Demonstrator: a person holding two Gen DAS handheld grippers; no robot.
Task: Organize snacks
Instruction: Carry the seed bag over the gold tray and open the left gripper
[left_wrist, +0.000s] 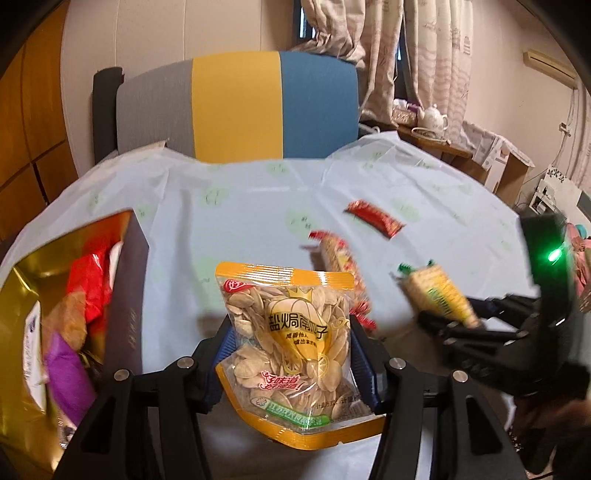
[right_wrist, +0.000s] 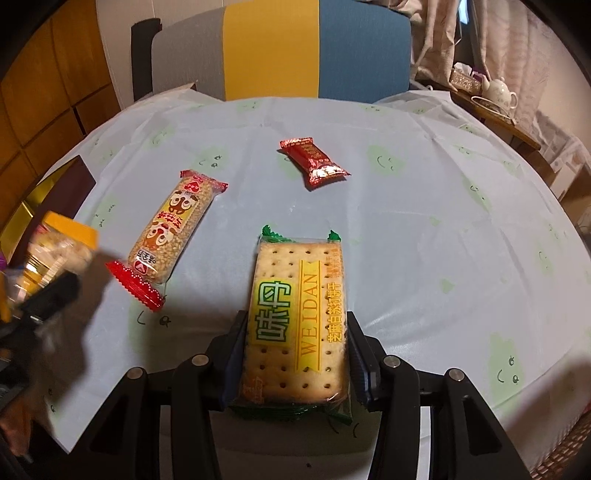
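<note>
Clearly the gold-lined box (left_wrist: 44, 295) sits at the counter's (left_wrist: 240, 206) left edge, just left of the left tongs (left_wrist: 291, 354), the nearer pair, which clamp a seed packet (left_wrist: 291, 332) upright by its sides. The right tongs (right_wrist: 295, 354) grip a cracker pack (right_wrist: 295, 325), long axis pointing away, across its width; its clear wrap shows dotted biscuits.

Orange-edged seed bag (left_wrist: 288, 347), green-and-yellow cracker pack (right_wrist: 295, 325), shiny red candy wrapper (right_wrist: 314, 162), grey-yellow-blue striped chair (left_wrist: 236, 107)
</note>
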